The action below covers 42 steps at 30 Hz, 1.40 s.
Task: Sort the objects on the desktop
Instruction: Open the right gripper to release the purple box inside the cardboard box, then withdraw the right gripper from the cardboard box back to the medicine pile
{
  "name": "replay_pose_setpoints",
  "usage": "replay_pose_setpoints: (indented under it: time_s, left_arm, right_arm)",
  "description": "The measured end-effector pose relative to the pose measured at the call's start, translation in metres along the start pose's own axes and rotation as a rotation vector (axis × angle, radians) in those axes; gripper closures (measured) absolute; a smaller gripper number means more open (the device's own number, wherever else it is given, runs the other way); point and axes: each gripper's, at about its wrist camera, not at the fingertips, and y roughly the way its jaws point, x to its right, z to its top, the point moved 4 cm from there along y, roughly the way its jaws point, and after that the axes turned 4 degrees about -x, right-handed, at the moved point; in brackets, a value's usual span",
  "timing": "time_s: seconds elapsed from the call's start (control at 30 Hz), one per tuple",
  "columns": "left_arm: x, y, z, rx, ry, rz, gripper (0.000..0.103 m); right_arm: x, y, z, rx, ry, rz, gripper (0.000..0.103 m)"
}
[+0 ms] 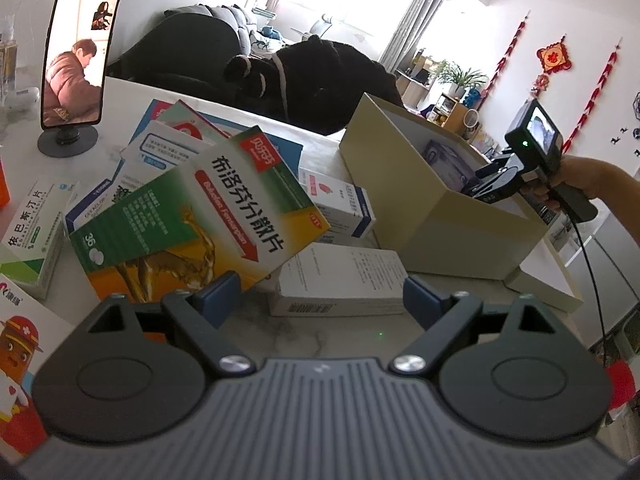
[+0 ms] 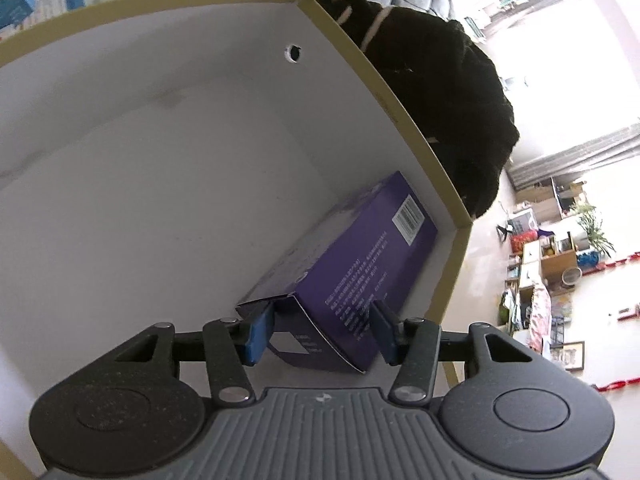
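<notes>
Beige cardboard, white inside, forms the big open storage box (image 2: 404, 120) on the pale marble-look tabletop (image 1: 320, 336). In its far corner lies 1 purple rectangular carton (image 2: 360, 264). The right gripper (image 2: 322, 336) reaches into the box with that carton's near end between its blue pads (image 2: 258, 338); I cannot tell whether they press on it. The step looks like placing it. Outside, a heap of medicine cartons waits, the green-and-yellow carton (image 1: 188, 224) uppermost. The left gripper (image 1: 320, 300) hangs spread and empty over a white flat carton (image 1: 340, 280), probably the next pick.
</notes>
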Motion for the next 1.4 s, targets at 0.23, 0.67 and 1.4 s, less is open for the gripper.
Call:
replay_pose_setpoints:
  time_s: [0.23,0.67,1.4]
  left_arm:
    - [0.001,-0.004,0.001,0.008,0.005,0.004,0.013]
    - [-0.001,-0.012,0.01,0.032,0.032,0.04,0.011]
    - [-0.044,-0.025,0.023,0.068,0.024,0.212,0.001]
  right_arm:
    - [0.001,-0.001,-0.003,0.012,0.037,-0.014,0.045]
    - [0.02,-0.043,-0.014,0.164,0.414,0.137,0.029]
    - [-0.042,-0.149,-0.068,0.51,0.721,0.229,0.002]
